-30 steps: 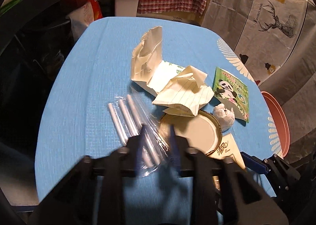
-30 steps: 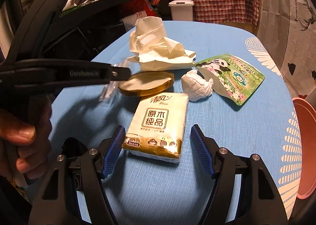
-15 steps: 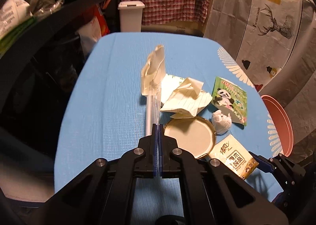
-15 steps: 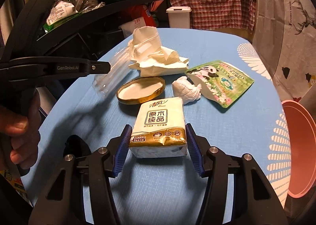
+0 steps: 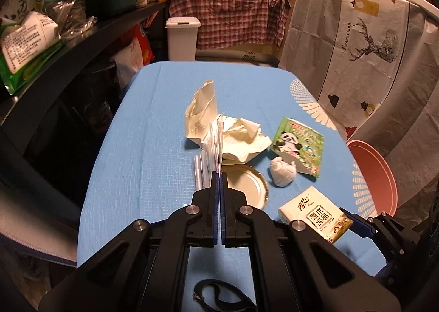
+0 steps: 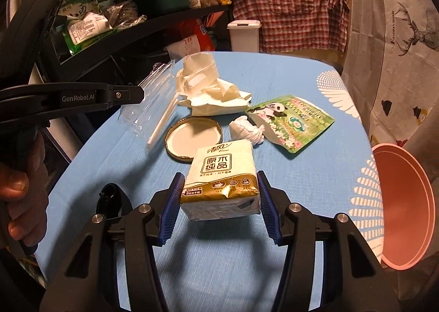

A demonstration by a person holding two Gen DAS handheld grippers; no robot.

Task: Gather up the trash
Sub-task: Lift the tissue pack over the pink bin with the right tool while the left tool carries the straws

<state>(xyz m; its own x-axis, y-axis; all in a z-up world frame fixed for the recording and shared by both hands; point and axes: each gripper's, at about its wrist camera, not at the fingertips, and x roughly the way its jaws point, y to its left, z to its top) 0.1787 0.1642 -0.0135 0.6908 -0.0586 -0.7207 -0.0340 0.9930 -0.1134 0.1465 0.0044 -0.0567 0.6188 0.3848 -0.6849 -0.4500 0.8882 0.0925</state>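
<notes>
Currently left gripper point(image 5: 219, 175) clamped on clear plastic wrapper point(image 6: 149, 98), lifted off the blue table point(image 5: 153, 147) – right gripper point(image 6: 219, 202) squeezing tissue pack point(image 6: 219, 172), raised above the table near the gold lid point(image 6: 193, 138).

A clear straw wrapper point(image 5: 212, 144) hangs lifted off the table, the tissue pack point(image 6: 219, 175) is raised too, while crumpled paper point(image 5: 236, 136), gold lid point(image 6: 193, 138), tissue wad point(image 6: 245, 129) and panda pouch point(image 6: 293, 120) lie clustered.

On the table: 1 tissue pack point(image 6: 219, 175), 1 jar lid point(image 6: 193, 138), 1 panda pouch point(image 6: 295, 120), 1 tissue wad point(image 6: 245, 129), 2 crumpled papers point(image 6: 211, 92).
</notes>
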